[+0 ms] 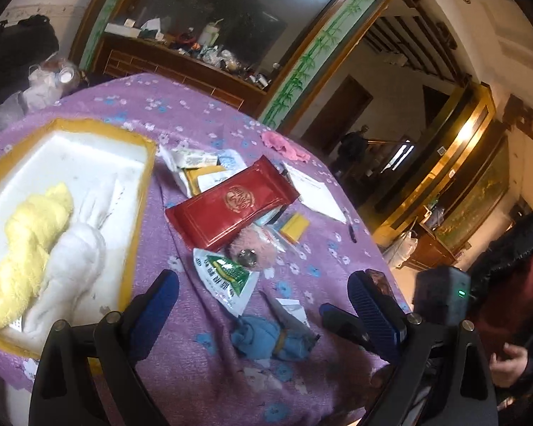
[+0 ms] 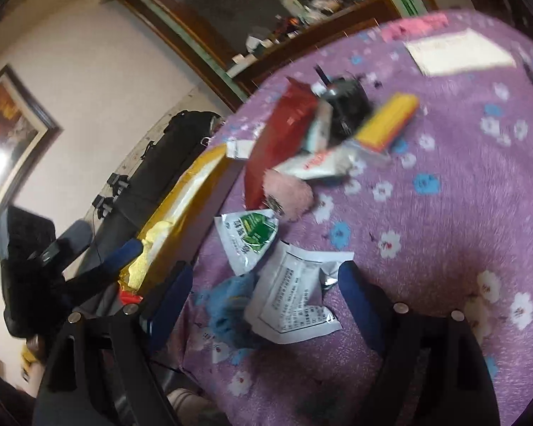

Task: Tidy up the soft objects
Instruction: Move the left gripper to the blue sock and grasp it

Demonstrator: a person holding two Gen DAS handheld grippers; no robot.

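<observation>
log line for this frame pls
left gripper: open, empty | right gripper: open, over blue cloth | box: yellow towel, white towel

A round table under a purple flowered cloth (image 1: 202,113)

Lying on it: a yellow-rimmed tray (image 1: 144,191), a red packet (image 1: 231,202), a green-and-white sachet (image 1: 227,278), a blue cloth (image 1: 270,340), a pink cloth (image 1: 284,145), white paper (image 1: 316,191).

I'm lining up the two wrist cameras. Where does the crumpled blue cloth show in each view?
Left wrist: the blue cloth lies low in the middle, between the open jaws, just below the green-and-white sachet.
Right wrist: the blue cloth sits lower left of centre, partly under a white printed packet.
Shared landmark: the green-and-white sachet, just above the cloth in both views.
</observation>
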